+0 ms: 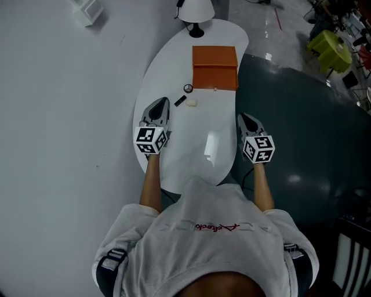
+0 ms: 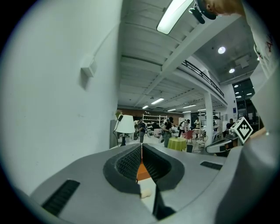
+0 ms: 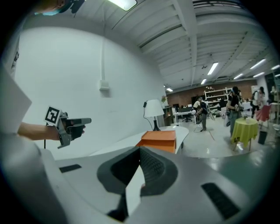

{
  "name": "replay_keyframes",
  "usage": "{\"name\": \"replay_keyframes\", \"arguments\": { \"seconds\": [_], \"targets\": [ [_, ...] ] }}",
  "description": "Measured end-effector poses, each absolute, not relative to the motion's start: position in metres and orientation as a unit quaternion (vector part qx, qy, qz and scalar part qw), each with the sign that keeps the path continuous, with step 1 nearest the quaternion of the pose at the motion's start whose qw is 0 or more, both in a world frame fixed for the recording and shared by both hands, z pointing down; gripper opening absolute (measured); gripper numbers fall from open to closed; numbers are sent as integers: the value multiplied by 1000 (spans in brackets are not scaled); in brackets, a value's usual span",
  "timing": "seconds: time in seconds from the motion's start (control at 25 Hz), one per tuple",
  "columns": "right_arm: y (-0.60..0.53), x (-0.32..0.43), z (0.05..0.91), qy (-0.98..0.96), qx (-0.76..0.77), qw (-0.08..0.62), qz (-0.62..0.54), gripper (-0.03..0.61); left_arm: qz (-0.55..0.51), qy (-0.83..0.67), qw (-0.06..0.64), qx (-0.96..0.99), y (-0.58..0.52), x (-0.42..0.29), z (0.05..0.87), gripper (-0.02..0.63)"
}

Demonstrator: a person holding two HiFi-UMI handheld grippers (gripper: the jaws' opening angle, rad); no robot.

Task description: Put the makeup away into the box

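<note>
Box: an orange box (image 1: 214,66) stands at the far end of the white tabletop (image 1: 197,152), in front of a lamp (image 1: 196,11). In the right gripper view it looks shut, with no gap showing under the lid.
Makeup: every piece I can see lies outside the box, on the tabletop just in front of its near left corner.
Black stick: a short dark tube (image 1: 179,100), the piece farthest out from that corner.
Pale puff: a small cream lump (image 1: 191,102) just beside the stick, on the side towards the box.
Round piece: a small dark ring-shaped thing (image 1: 188,88), nearest the box's left edge; too small to name.
White speck: a tiny pale bit (image 1: 215,89) against the box's front edge; I cannot tell what it is.
Left hand-held gripper (image 1: 163,103): jaws together with nothing between them, aimed at the box, tips near the black stick and not touching it.
Right hand-held gripper (image 1: 243,118): jaws together and empty, near the tabletop's right edge, well short of the box.
Done: nothing is put away so far, by the look of it.
Left: probably open the box, then pick up each piece and place it inside.
</note>
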State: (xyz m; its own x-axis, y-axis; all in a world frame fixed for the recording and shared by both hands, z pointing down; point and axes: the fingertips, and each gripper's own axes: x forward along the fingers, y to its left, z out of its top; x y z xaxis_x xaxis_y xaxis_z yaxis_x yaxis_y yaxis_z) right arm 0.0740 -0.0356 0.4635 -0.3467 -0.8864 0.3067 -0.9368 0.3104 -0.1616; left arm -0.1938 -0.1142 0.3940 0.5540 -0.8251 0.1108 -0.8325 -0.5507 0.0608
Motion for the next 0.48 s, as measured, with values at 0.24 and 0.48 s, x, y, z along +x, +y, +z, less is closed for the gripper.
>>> {"name": "replay_keyframes", "arguments": {
  "seconds": [0.24,0.48],
  "targets": [
    [-67,74,494,-813,544,99,185,20,68,-480,81,871,-145,-190,438,14],
    [-77,78,532,-813,520,126,231,20,108,-487,125,858,-161,-188,490,15]
  ]
}}
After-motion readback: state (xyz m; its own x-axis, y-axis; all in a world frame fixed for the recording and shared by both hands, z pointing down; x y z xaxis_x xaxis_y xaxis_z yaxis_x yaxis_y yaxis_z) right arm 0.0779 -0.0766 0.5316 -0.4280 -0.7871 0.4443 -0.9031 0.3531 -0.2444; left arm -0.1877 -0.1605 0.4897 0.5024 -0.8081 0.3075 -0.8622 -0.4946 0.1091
